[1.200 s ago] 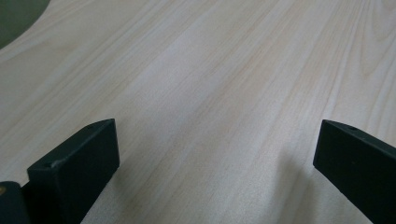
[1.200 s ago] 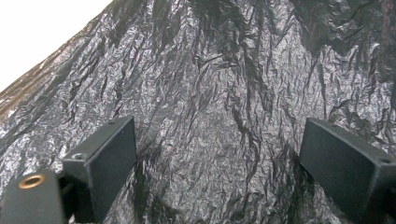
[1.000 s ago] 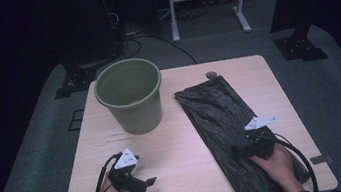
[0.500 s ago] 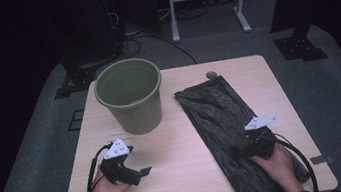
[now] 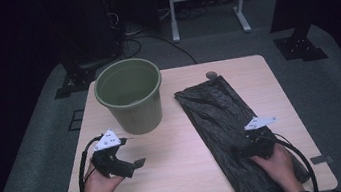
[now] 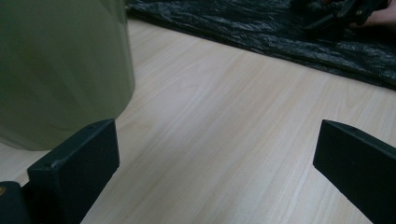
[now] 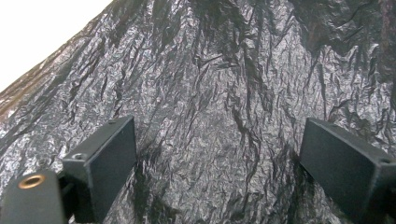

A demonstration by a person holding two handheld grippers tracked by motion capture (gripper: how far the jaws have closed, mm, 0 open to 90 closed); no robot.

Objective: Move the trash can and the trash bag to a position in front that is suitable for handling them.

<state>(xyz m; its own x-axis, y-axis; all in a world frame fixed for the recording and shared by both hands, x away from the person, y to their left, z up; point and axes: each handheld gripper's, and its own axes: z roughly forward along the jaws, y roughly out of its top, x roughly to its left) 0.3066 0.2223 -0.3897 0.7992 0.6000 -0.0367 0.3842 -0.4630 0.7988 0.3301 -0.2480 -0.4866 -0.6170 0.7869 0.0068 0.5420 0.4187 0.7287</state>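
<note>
Black bag (image 5: 221, 114) unmarked, green bucket (image 5: 130, 94) unlabelled

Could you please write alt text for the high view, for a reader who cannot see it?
A person's hands hold two open grippers over a wooden table: the right gripper rests on a flat black plastic bag, the left gripper sits on bare wood below an upright green bucket.

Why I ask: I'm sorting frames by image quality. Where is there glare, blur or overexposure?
High view: dim, dark surroundings. Left gripper view: the near green bucket looks soft. Right gripper view: the table blows out white; the black bag glints on its wrinkles.
</note>
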